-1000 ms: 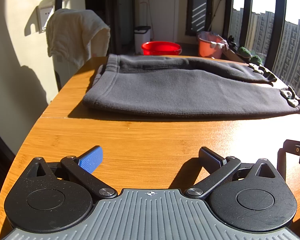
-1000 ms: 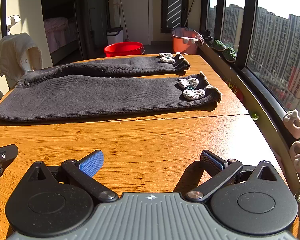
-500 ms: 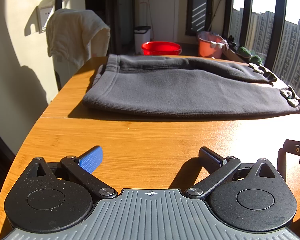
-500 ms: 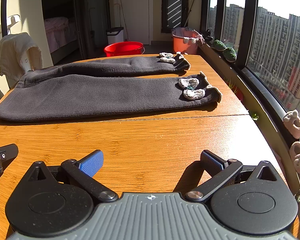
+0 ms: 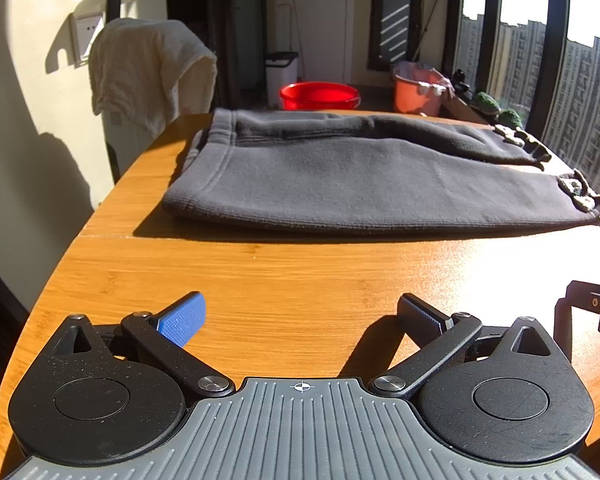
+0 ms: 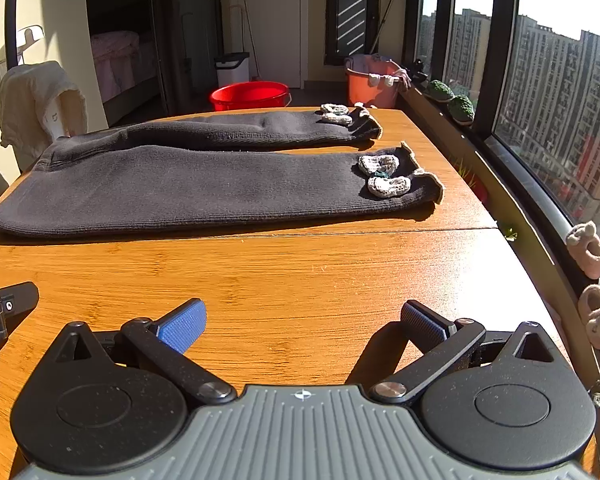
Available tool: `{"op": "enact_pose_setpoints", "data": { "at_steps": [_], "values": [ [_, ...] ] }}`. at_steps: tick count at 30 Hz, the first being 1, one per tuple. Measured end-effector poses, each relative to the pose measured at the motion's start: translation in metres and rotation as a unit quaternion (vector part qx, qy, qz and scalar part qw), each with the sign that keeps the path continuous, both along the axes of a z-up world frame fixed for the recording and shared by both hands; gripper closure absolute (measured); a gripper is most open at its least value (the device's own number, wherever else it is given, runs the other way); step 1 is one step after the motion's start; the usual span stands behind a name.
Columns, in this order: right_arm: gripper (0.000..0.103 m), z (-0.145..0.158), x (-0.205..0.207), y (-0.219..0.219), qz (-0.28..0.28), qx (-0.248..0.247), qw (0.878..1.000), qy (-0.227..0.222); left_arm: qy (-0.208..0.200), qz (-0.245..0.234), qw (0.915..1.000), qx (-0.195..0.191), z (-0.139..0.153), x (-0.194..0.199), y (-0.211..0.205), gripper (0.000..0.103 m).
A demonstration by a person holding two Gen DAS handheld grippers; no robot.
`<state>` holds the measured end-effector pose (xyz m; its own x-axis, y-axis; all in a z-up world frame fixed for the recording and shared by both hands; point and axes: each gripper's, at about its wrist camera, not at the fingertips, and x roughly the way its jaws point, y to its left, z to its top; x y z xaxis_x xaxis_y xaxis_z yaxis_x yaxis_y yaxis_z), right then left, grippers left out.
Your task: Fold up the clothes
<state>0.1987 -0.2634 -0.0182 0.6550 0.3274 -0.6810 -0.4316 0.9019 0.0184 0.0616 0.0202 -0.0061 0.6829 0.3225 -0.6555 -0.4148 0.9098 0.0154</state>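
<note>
While both jaws gape empty: bare table (image 5: 300, 280) strip before trousers (image 6: 204, 188), hems near window-side edge.

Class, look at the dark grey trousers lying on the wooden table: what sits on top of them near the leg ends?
Small pale knitted patches lie on the dark grey trousers, a pair near each leg end. The wooden table under the trousers is covered, so anything beneath cannot be seen.
</note>
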Motion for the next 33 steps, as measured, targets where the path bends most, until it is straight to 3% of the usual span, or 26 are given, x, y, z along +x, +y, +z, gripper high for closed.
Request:
{"op": "enact_pose_setpoints", "data": {
  "at_steps": [3,7,12,13,16,17,20,23,27,31,33],
  "values": [
    [0.000,0.002,0.003,-0.004,0.048,0.008,0.999,0.002,0.001,-0.027,0.9996,-0.001,0.004,0.002,-0.003,0.000],
    [0.000,0.017,0.016,-0.015,0.081,0.054,0.995,-0.027,-0.046,-0.072,0.9964,-0.002,0.027,0.006,-0.003,0.000],
    [0.000,0.035,0.064,0.006,0.099,0.055,0.992,-0.049,-0.053,-0.101,0.9934,-0.003,0.039,0.050,0.013,0.000],
    [0.006,0.034,0.075,0.013,0.098,0.051,0.993,-0.048,-0.050,-0.101,0.9936,0.000,0.037,0.060,0.016,0.000],
    [0.047,0.026,0.104,0.028,0.107,0.051,0.993,-0.018,-0.037,-0.106,0.9936,-0.012,0.025,0.088,0.030,0.000],
    [0.056,0.023,0.113,0.032,0.112,0.053,0.992,-0.005,-0.032,-0.104,0.9938,-0.020,0.020,0.093,0.035,0.000],
    [0.056,0.012,0.122,0.031,0.123,0.056,0.991,0.014,-0.008,-0.094,0.9942,-0.050,0.004,0.100,0.050,0.001],
    [0.056,0.012,0.108,0.019,0.141,0.049,0.989,0.015,-0.005,-0.112,0.9923,-0.051,0.002,0.085,0.047,0.000],
    [0.056,0.012,0.079,-0.002,0.166,0.034,0.986,0.003,0.013,-0.161,0.9781,-0.132,0.017,0.068,0.061,0.000],
    [0.056,0.014,0.076,-0.003,0.173,0.029,0.984,0.004,0.008,-0.101,0.9896,-0.102,0.024,0.099,0.100,0.000],
    [0.048,0.017,0.084,0.001,0.176,0.040,0.983,0.017,0.006,-0.071,0.9937,-0.086,0.028,0.115,0.119,0.000]
  ]
}}
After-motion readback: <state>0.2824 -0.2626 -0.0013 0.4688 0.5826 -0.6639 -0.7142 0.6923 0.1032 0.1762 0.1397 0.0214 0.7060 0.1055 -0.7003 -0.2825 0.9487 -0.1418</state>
